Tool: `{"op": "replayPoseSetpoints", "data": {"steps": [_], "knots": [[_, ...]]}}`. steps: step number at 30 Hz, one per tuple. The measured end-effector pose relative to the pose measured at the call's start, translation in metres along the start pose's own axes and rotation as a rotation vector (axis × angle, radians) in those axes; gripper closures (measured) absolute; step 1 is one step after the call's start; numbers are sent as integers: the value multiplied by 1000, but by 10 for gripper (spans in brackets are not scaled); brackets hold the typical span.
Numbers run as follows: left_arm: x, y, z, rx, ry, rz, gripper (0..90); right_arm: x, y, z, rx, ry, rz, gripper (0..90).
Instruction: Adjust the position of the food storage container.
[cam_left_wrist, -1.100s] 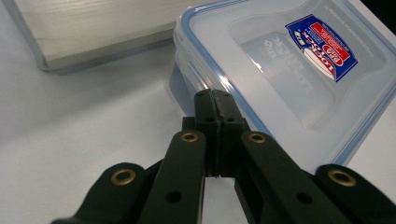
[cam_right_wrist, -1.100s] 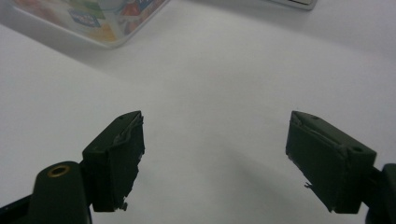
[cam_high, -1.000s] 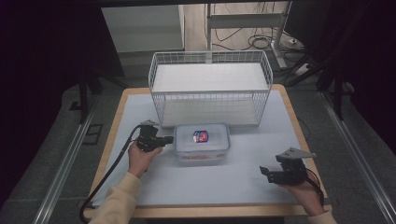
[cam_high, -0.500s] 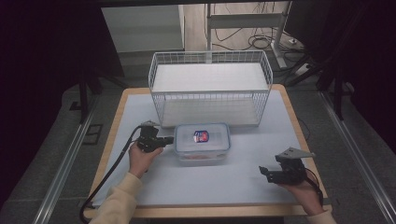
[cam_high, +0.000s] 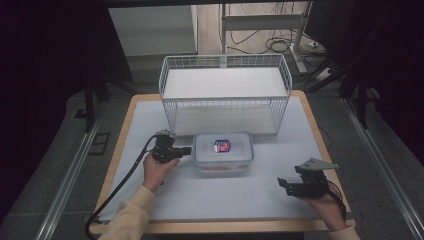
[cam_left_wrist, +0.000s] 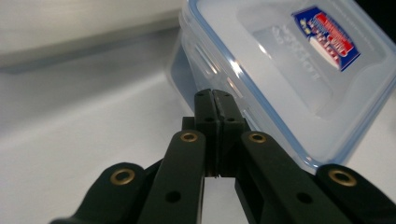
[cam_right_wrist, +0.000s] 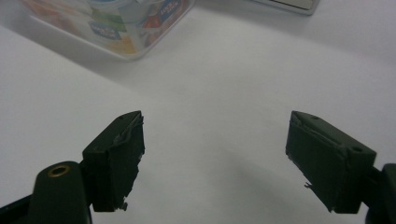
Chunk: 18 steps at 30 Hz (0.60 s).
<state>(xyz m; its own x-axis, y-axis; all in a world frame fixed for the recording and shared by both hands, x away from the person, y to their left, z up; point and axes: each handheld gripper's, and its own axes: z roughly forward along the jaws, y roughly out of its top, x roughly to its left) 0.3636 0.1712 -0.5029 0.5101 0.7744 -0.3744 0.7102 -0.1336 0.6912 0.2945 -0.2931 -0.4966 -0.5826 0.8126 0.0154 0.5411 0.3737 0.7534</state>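
1. change vs 1 s ago and 0.5 s ago: almost none. left gripper (cam_high: 186, 150) sits at the same spot against the left end of the plastic container (cam_high: 223, 153), right gripper (cam_high: 283, 184) parked at the same place near the front right of the table (cam_high: 125, 130). container has not shifted.
2. meaning, as a guess: left hand is paused or pressing at the container's left end, probably working the side latch or nudging the box; no visible progress between frames.
3. left gripper state: jaws pressed together, nothing between them, seen clearly in the left gripper view (cam_left_wrist: 215, 100). tips touch or nearly touch the container (cam_left_wrist: 280, 70) side wall just under the blue-edged lid; exact contact hard to tell.
4. right gripper state: jaws spread wide, nothing held (cam_right_wrist: 215, 154). it points toward the container (cam_right_wrist: 116, 23), which lies well apart, up and left in the right gripper view.
5. container location: centre of the table, lid on, red-blue label (cam_high: 221, 146) on top, just in front of the white wire basket (cam_high: 225, 95), not inside it.
6. relative to claws: container is directly right of the left gripper, tip at its left end; ahead and to the left of the right gripper.
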Motion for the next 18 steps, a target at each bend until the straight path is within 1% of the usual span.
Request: {"op": "replayPoseSetpoints", "data": {"steps": [3,5,6,7,9,10,11,12,13,14,15,17,18], "knots": [[0,-2,-12,-28,15,4,882,-1,0,0,-10,1,-3,191],[-5,-4,-20,-41,43,37,875,-1,0,0,-17,5,-10,189],[-5,-4,-20,-41,43,37,873,-1,0,0,-17,5,-10,189],[-10,-5,-27,-49,40,62,869,0,-1,1,-17,13,-16,188],[-15,-8,-33,-44,44,85,861,1,-1,1,-16,15,-17,188],[-15,-8,-33,-44,44,85,858,1,-1,1,-16,15,-17,188],[-17,-12,-39,-48,47,94,855,0,-1,0,-18,15,-15,188],[-15,-14,-41,-48,35,86,853,0,-2,0,-18,14,-12,188],[-14,-15,-44,-50,19,67,849,-1,-2,-1,-19,14,-8,188],[-13,-16,-46,-53,22,68,841,-1,-2,-1,-21,15,-2,188],[-12,-18,-48,-54,28,71,823,-1,-2,-1,-24,13,-2,188],[-14,-19,-51,-60,61,92,742,0,-1,-3,-45,9,-12,189],[-14,-19,-51,-60,61,92,700,0,-1,-3,-45,9,-12,189]]}}
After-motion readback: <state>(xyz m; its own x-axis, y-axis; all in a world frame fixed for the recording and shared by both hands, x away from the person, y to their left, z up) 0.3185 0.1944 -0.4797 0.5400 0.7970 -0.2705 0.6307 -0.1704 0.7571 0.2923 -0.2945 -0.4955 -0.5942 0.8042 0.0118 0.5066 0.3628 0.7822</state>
